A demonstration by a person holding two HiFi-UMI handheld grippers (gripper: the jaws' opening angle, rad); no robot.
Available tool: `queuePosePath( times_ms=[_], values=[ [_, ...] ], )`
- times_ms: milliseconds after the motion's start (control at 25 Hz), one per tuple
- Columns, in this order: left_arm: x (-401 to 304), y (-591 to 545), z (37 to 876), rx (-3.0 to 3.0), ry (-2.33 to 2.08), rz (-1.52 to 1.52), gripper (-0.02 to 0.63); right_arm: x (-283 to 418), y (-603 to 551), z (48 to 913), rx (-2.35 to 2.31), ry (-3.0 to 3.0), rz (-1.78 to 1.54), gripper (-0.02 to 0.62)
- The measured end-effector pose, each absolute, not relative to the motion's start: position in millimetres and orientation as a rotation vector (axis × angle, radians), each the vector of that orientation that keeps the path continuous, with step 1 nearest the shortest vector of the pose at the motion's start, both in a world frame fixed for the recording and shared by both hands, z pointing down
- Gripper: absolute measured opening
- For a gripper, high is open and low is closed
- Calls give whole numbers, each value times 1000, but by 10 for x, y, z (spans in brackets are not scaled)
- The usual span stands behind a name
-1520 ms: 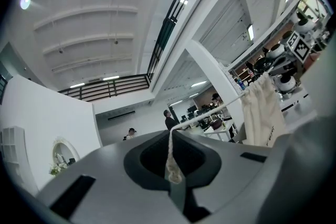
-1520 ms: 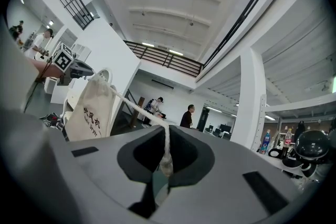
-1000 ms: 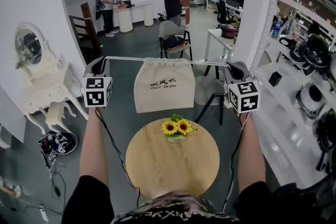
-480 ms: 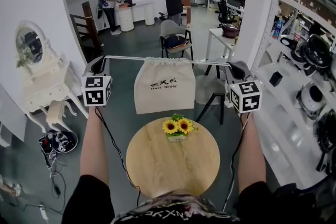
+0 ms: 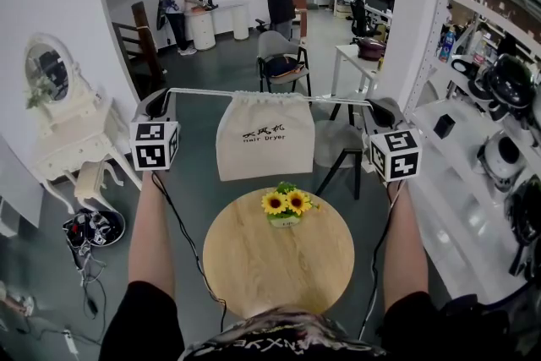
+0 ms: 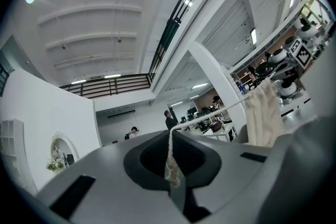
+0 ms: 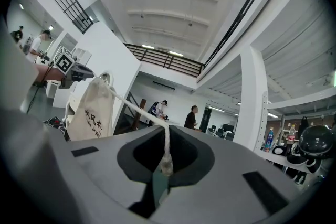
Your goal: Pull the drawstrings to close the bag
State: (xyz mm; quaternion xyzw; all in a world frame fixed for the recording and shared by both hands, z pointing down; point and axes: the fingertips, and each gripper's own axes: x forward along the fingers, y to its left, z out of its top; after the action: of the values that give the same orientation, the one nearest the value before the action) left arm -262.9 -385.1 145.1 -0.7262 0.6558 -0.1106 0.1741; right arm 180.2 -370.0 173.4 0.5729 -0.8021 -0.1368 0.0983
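Nothing has shifted — left gripper (image 5: 166, 96) at the bag's (image 5: 265, 144) nine o'clock, right gripper (image 5: 373, 105) at three — each clamped on a taut drawstring (image 5: 203, 93).

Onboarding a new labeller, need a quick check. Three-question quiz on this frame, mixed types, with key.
1. True or false: the cream fabric drawstring bag rests on the round wooden table.
2. What does the left tool pinch? A) white cord drawstring B) yellow sunflower C) nothing
3. How many tools are shut on a drawstring end?
Key: 1 false, it hangs between the tools; 2 A; 3 two, right tool included.
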Motion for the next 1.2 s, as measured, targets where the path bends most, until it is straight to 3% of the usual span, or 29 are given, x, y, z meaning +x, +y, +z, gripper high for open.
queuePosePath(
  times_ms=[1200],
  values=[
    [-2598, -3882, 1444, -2073, 1839, -326, 21, 1831, -3702, 1742, 1702, -2350, -430, 2]
  ],
)
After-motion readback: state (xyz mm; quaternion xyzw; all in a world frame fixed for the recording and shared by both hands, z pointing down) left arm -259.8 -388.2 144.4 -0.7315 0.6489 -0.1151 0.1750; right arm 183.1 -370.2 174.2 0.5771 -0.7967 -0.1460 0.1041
